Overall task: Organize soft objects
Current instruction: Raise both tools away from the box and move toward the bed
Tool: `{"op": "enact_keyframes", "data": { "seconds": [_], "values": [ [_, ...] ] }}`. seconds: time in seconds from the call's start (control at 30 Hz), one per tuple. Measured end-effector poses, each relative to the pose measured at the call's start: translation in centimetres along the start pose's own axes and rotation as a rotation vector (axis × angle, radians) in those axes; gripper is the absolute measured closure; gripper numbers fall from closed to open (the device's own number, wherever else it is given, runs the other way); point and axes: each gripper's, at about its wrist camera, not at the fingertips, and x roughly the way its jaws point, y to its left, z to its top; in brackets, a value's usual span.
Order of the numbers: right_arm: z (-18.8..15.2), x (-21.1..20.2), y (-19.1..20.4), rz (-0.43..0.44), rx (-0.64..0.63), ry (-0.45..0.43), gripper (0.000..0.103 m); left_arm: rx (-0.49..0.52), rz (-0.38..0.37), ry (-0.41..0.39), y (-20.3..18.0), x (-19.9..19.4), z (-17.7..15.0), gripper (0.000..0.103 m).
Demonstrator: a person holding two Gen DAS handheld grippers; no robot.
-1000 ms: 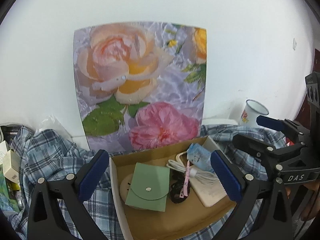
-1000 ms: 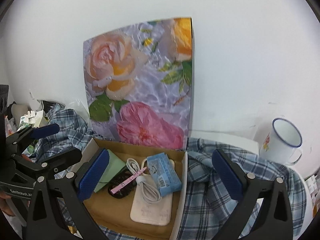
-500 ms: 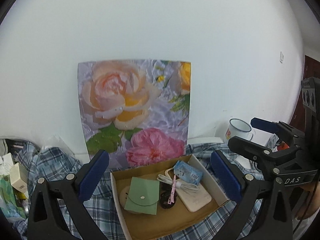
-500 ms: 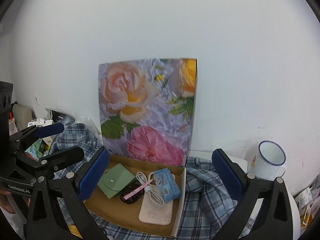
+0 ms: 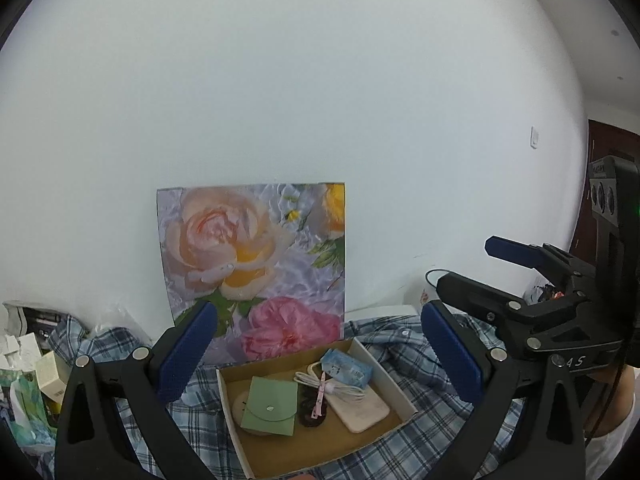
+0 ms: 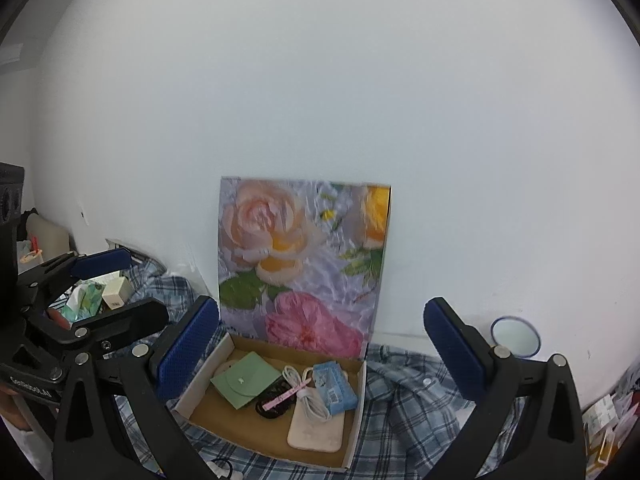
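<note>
Blue-and-white plaid cloth shirt point(image 5: 404, 350) lies rumpled beneath the open cardboard box point(image 5: 394, 382), its length running across between both empty, wide-spread grippers: left gripper point(image 5: 318, 354), right gripper point(image 6: 322, 350). Only the right view shows the blue-rimmed white enamel mug point(image 6: 515, 337), beyond its right jaw.

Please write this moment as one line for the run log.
left gripper: open, empty | right gripper: open, empty | both above cardboard box | green pouch, cable, blue packet inside | plaid shirt under the box
</note>
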Motion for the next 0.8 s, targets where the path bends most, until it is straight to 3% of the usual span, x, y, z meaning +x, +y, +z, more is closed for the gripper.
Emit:
{"op": "enact_keyframes", "data": {
  "seconds": [0.23, 0.5, 0.8],
  "values": [
    [0.8, -2.1, 0.4, 0.032, -0.011, -0.041, 0.001, 0.012, 0.003, -0.044, -0.3, -2.2, 1.1, 0.0],
    [0.1, -2.8, 1.6, 0.054, -0.037, -0.022, 0.001, 0.018, 0.004, 0.004, -0.1, -3.0, 0.1, 0.0],
    [-3.1, -2.2, 2.3, 0.063, -0.036, 0.017, 0.001, 0.029, 0.022, 0.071, -0.1, -3.1, -3.2, 0.0]
  ]
}}
